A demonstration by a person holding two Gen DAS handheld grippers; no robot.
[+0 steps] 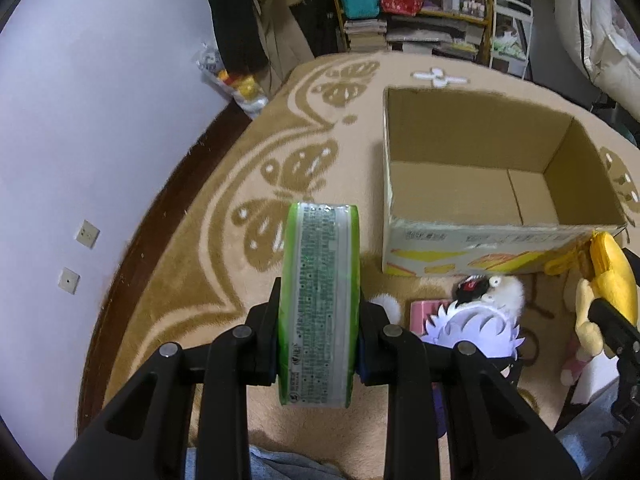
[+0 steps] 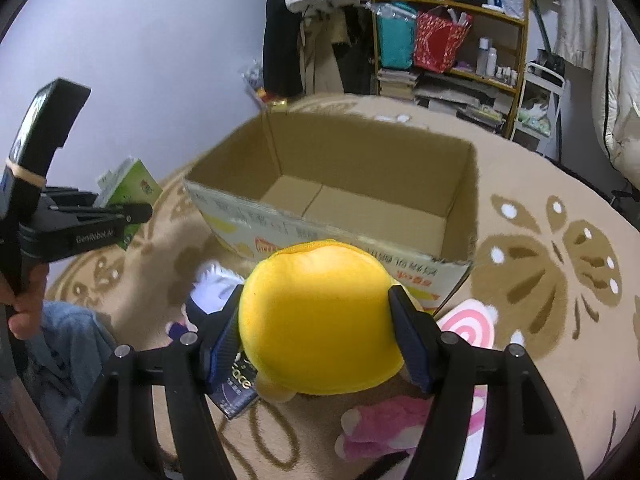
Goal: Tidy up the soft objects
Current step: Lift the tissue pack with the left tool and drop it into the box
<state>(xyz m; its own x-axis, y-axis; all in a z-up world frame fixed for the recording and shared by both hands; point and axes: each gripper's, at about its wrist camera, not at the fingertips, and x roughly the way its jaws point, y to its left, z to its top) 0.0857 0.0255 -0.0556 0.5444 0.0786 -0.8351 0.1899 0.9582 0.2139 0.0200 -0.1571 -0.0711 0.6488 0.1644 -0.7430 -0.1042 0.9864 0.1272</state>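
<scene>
My left gripper (image 1: 319,316) is shut on a green tissue pack (image 1: 320,300), held upright above the blanket, left of the open, empty cardboard box (image 1: 472,196). The pack also shows in the right wrist view (image 2: 130,192), held by the left gripper (image 2: 132,212). My right gripper (image 2: 316,332) is shut on a yellow plush toy (image 2: 320,320), just before the box's near wall (image 2: 320,240). The yellow plush also shows in the left wrist view (image 1: 608,280).
A white-and-purple plush (image 1: 476,312), a pink plush (image 2: 384,428), a pink-and-white round toy (image 2: 468,324) and a dark packet (image 2: 236,392) lie on the tan butterfly blanket (image 1: 240,280) in front of the box. Shelves (image 2: 452,40) and hanging clothes stand behind.
</scene>
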